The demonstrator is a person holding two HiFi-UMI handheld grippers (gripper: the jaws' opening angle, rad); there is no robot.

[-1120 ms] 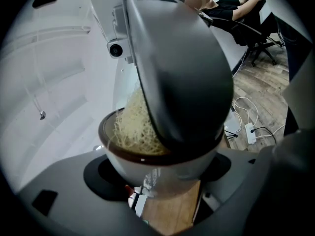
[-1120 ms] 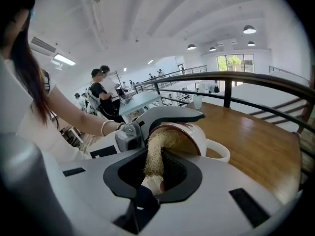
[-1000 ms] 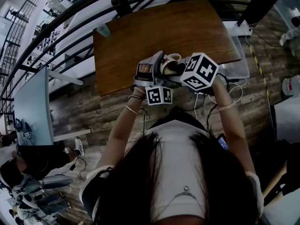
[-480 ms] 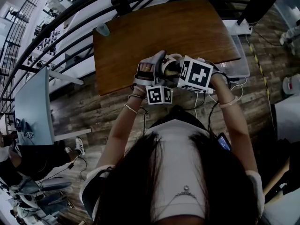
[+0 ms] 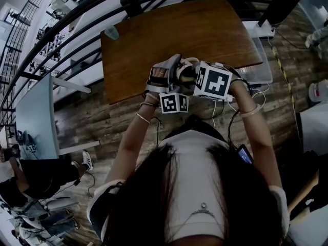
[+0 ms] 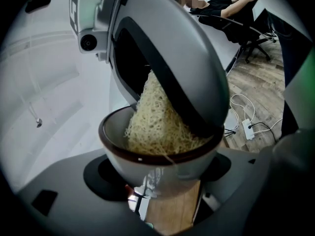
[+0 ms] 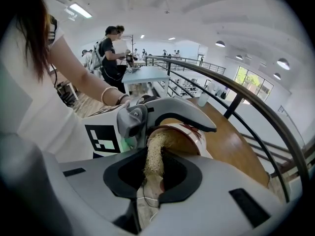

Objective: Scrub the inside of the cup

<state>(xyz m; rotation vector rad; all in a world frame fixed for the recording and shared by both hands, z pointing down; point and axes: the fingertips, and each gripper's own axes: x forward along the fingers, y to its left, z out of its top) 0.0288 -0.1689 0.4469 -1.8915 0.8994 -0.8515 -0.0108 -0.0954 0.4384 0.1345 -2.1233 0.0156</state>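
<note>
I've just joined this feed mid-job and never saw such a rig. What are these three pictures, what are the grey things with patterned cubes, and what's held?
No robot: a person holds a two-jaw gripper in each hand; the cubes belong to them. The head view looks down from the person's head onto a wooden table, with one small bluish item at its far left corner. The other two views come from a camera on each gripper. The left gripper clamps a pale cup with a brown rim. The right gripper pinches a fibrous scrubber, pushed into the cup.
</note>
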